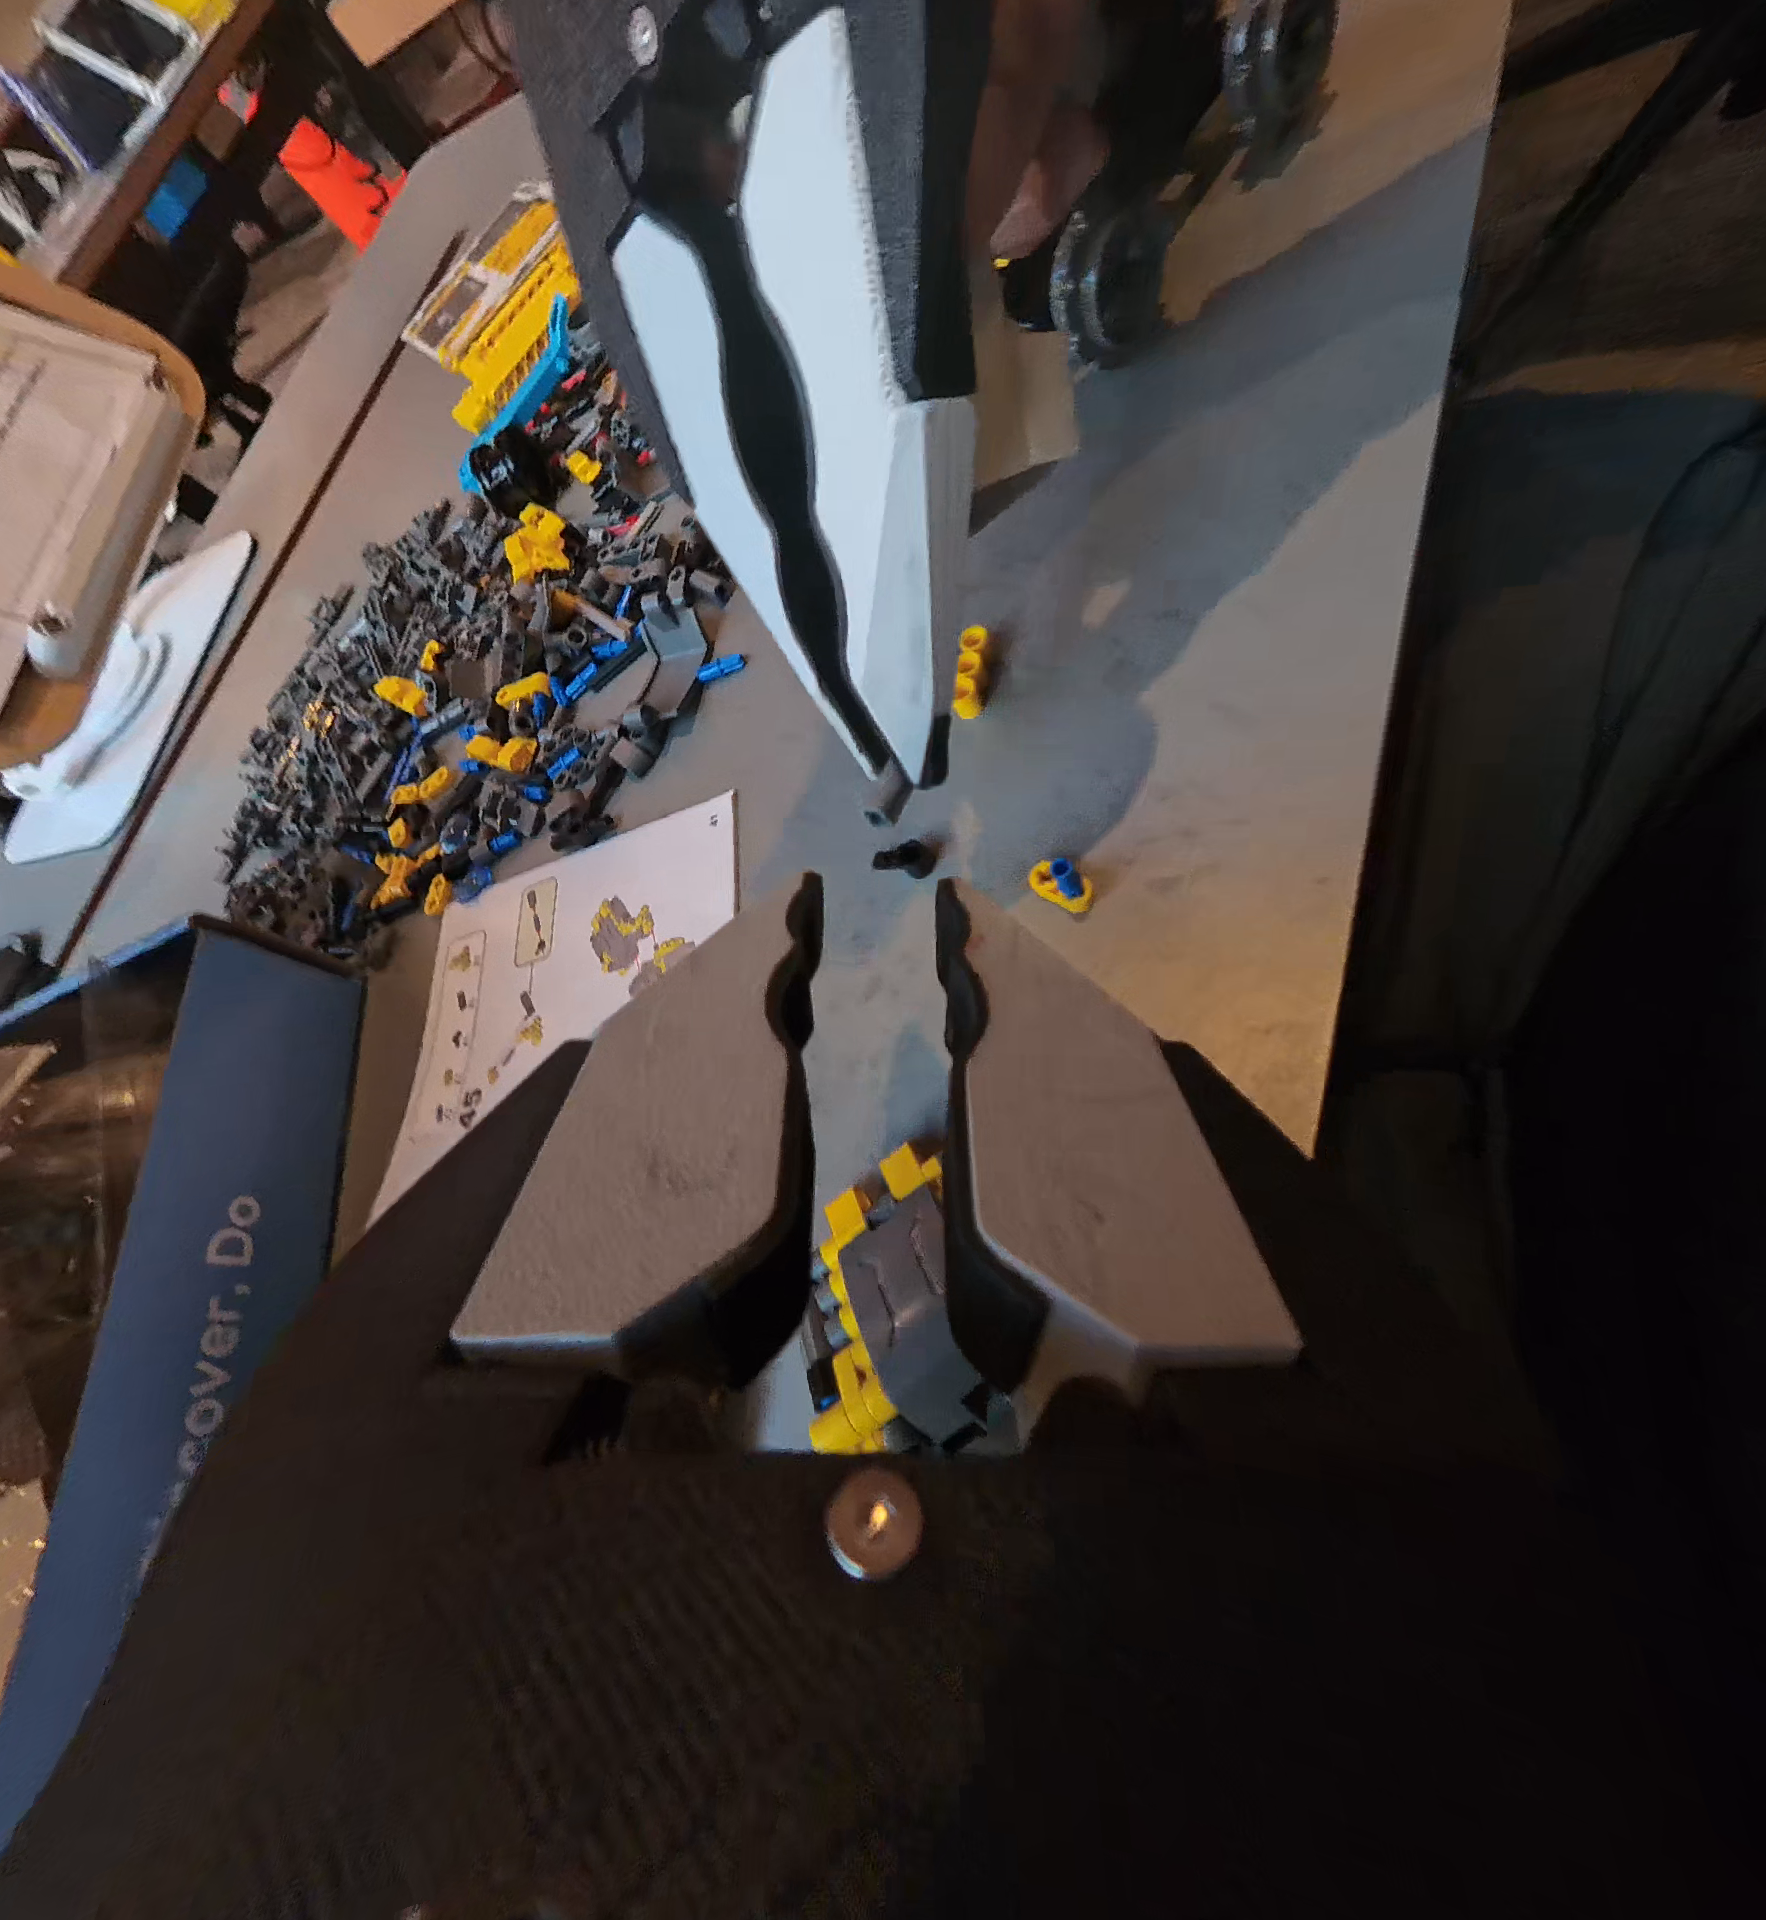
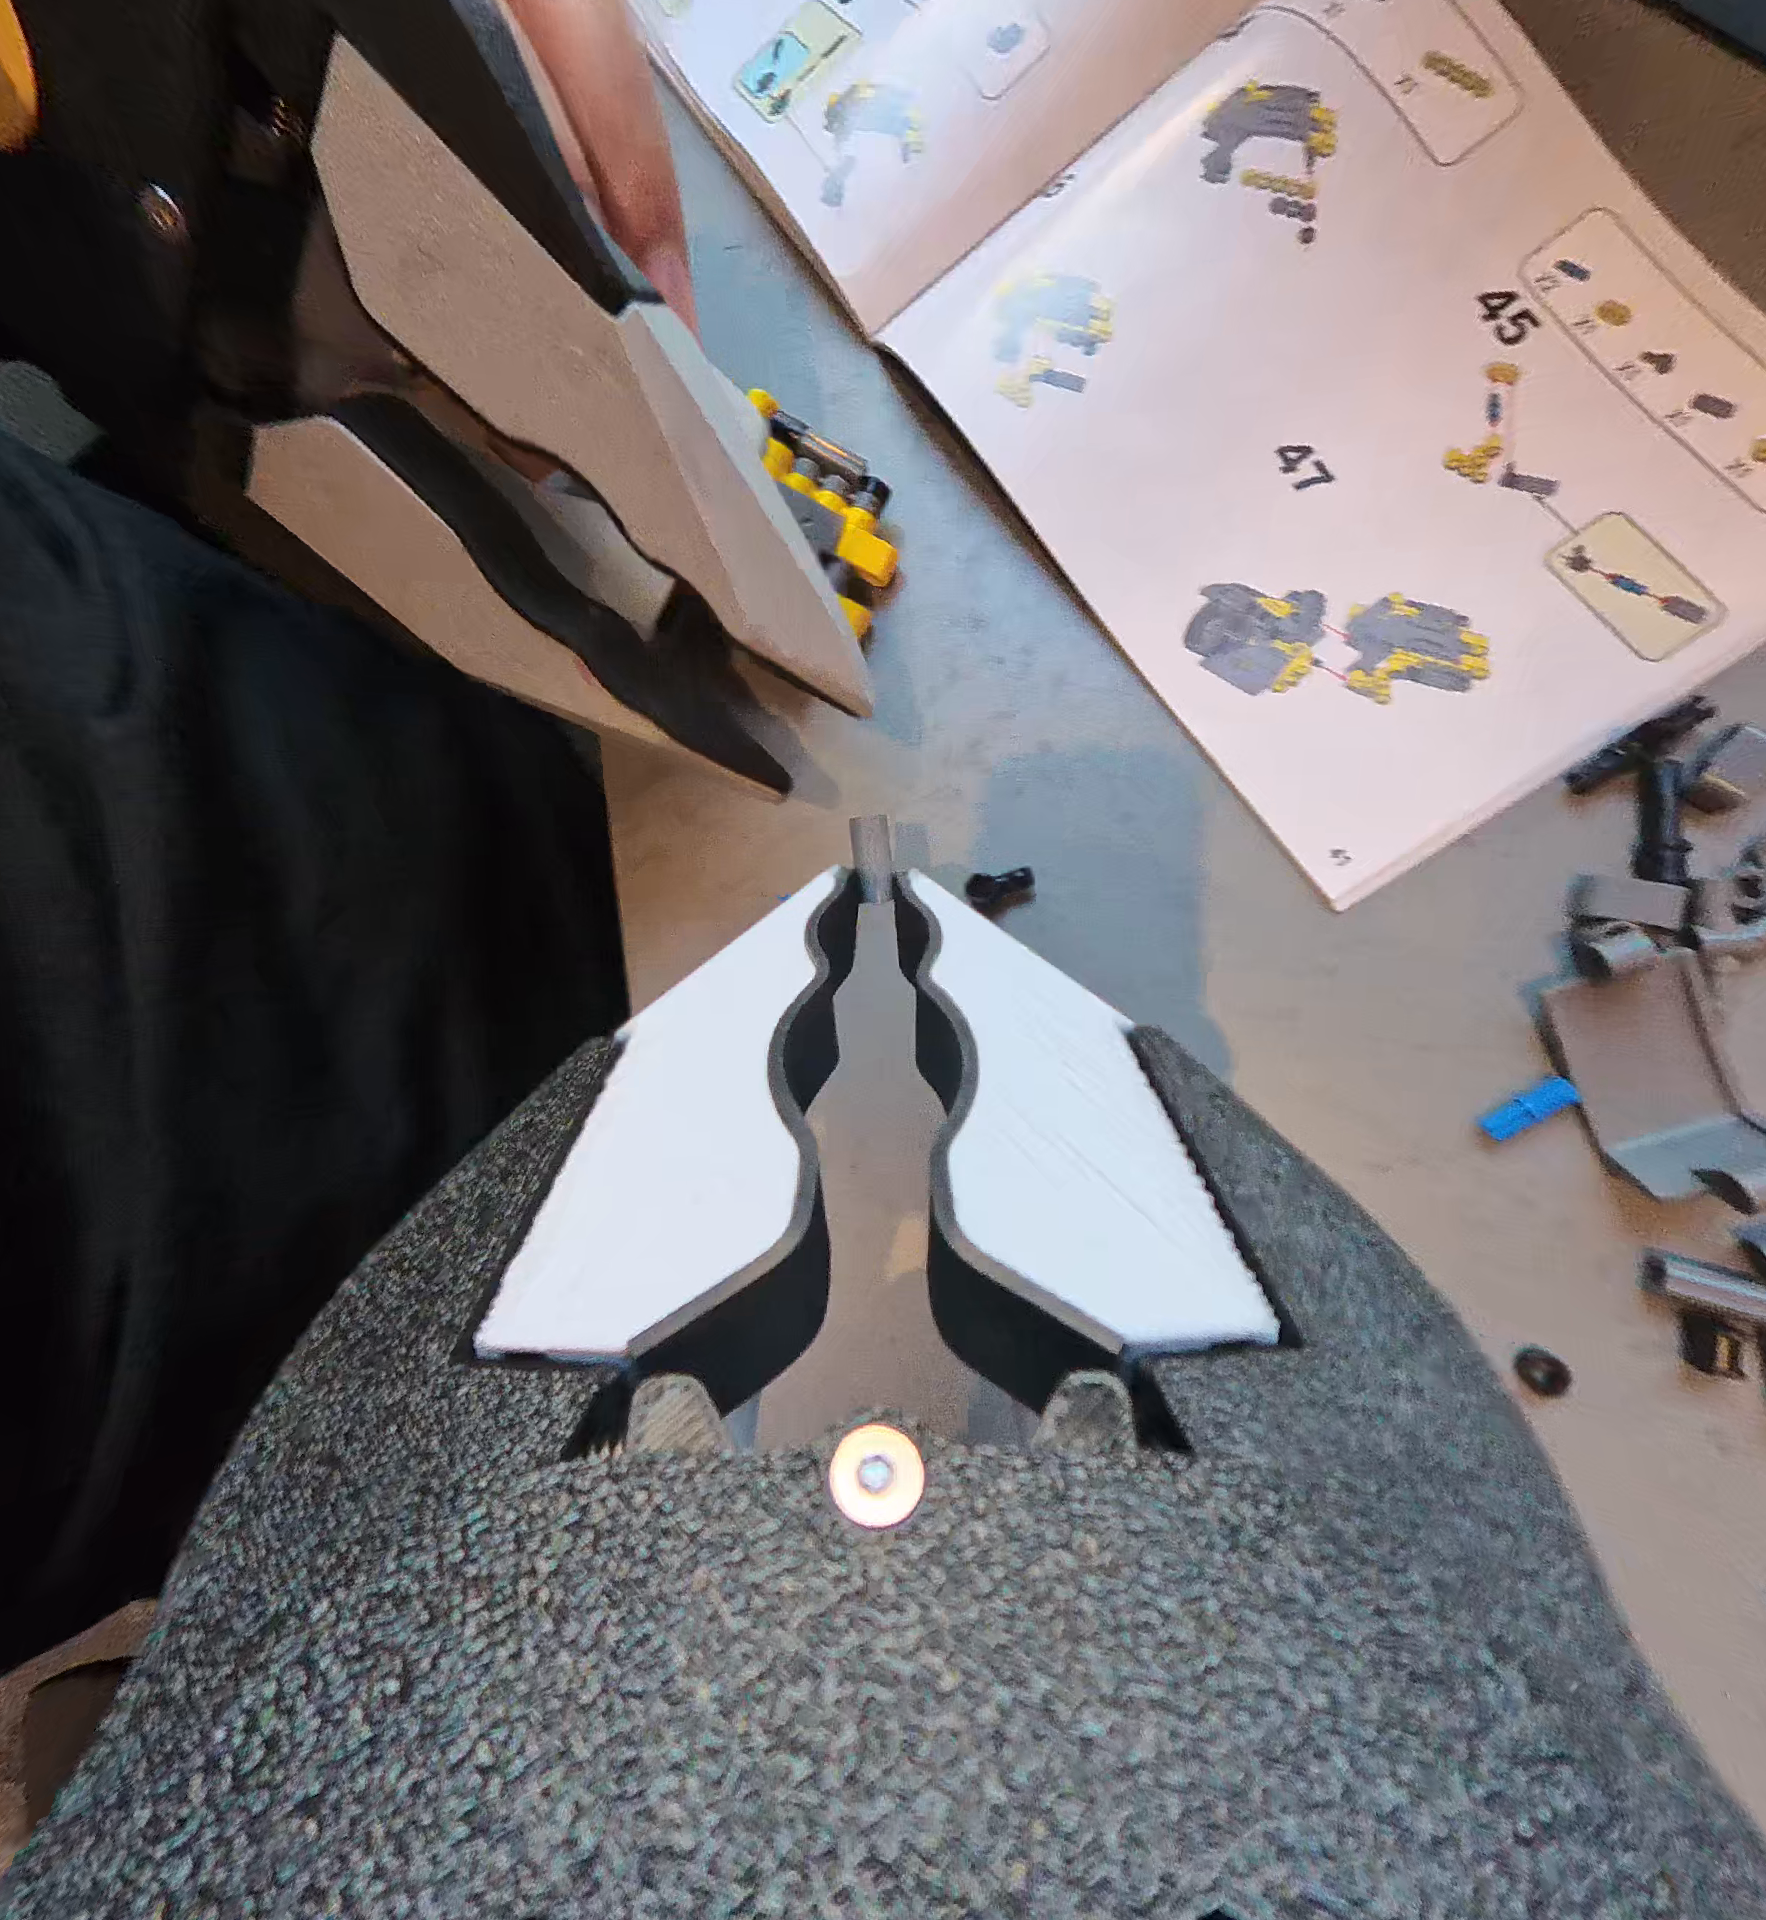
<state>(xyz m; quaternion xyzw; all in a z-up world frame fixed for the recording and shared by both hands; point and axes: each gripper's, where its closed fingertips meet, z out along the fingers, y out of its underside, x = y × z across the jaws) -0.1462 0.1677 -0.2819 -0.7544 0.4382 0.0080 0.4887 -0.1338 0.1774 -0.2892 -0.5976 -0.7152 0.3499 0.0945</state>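
My left gripper (image 1: 879, 899) is shut on a yellow and grey brick assembly (image 1: 884, 1299), held deep between its fingers, whose tips stand apart. It also shows in the right wrist view (image 2: 829, 750), at upper left, with the assembly (image 2: 827, 499) in it. My right gripper (image 2: 874, 883) is shut on a small grey pin (image 2: 871, 850) at its fingertips. In the left wrist view the right gripper (image 1: 900, 771) reaches down from above with the pin (image 1: 887, 802), just ahead of the left tips. A small black pin (image 1: 905, 854) lies on the table between them.
An open instruction booklet (image 2: 1274, 436) lies on the grey table (image 1: 1222, 727). A pile of loose grey, yellow and blue parts (image 1: 484, 707) lies to the left. A yellow beam (image 1: 970, 670), a yellow piece with a blue pin (image 1: 1061, 883), black wheels (image 1: 1107, 270) and a dark blue box (image 1: 204, 1247) are nearby. The grippers are tip to tip, or close to it.
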